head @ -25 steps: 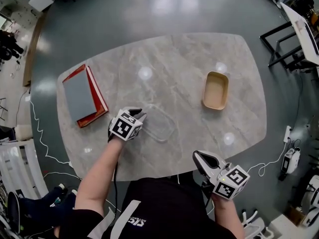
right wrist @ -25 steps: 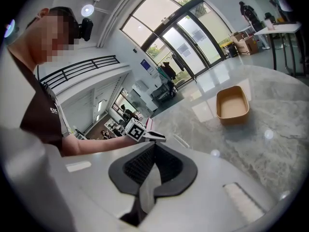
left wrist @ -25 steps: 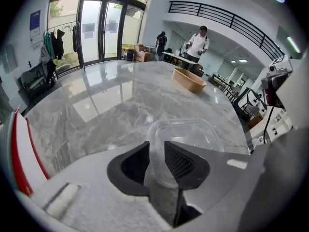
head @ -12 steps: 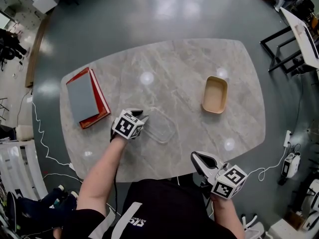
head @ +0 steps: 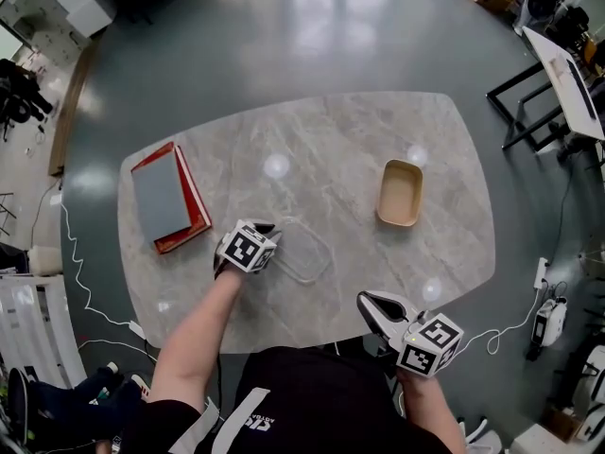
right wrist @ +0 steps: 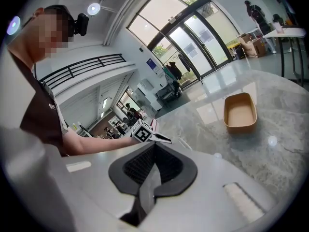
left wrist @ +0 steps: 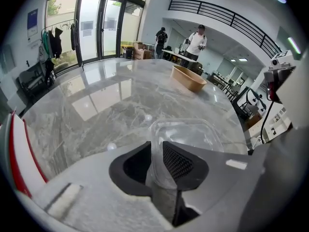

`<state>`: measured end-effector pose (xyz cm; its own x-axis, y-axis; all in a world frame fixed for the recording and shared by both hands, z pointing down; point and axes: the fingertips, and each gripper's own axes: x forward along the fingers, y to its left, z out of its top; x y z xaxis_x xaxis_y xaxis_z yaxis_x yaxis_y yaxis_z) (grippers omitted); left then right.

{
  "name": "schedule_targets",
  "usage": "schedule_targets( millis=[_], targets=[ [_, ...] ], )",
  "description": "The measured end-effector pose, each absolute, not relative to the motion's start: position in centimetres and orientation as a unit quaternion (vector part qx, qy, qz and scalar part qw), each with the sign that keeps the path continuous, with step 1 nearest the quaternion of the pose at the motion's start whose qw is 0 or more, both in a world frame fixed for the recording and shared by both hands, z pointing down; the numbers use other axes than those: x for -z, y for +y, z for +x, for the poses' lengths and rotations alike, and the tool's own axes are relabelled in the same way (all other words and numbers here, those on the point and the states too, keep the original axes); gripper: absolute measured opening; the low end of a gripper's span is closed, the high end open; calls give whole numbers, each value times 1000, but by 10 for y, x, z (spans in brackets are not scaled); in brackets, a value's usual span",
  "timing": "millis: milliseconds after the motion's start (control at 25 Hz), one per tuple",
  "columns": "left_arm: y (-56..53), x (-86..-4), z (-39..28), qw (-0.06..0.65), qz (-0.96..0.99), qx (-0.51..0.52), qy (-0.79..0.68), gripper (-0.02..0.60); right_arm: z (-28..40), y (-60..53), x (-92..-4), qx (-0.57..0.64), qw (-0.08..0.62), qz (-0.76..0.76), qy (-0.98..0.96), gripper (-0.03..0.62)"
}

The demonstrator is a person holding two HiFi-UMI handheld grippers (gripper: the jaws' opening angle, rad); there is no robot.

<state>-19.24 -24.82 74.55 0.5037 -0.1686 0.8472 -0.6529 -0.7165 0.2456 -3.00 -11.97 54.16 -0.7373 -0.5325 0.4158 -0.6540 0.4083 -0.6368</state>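
A clear plastic container (head: 302, 251) (left wrist: 186, 132) lies on the grey marble table (head: 331, 159). My left gripper (head: 267, 234) (left wrist: 155, 161) is shut on the container's near rim, which runs down between the two black pads. My right gripper (head: 375, 307) (right wrist: 153, 164) hangs off the table's near edge, shut, with nothing between its pads. A tan oblong tray (head: 400, 193) (left wrist: 189, 78) (right wrist: 240, 112) rests on the table's right part, apart from both grippers.
A grey book on a red one (head: 168, 194) lies at the table's left end, its red edge (left wrist: 14, 151) showing in the left gripper view. Black-framed desks (head: 553, 74) stand at the right. People stand far back in the hall (left wrist: 195, 40).
The head view has drifted, so the table sits a little lower in it. My left gripper stays shut on the clear container. The right gripper has shifted slightly left along the near edge.
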Motion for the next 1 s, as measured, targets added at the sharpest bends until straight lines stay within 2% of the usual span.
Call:
schedule_targets(
  millis=[440, 480, 1000],
  targets=[
    [-232, -705, -191, 300, 823, -385, -290, 58, -35, -125, -529, -393, 81, 330, -854, 2],
    [-230, -700, -193, 298, 824, -382, -295, 20, -37, -126, -527, -390, 80, 325, -858, 2],
    [-205, -667, -213, 297, 825, -348, -333, 21, -53, -127, -515, -366, 82, 293, -879, 2]
  ],
)
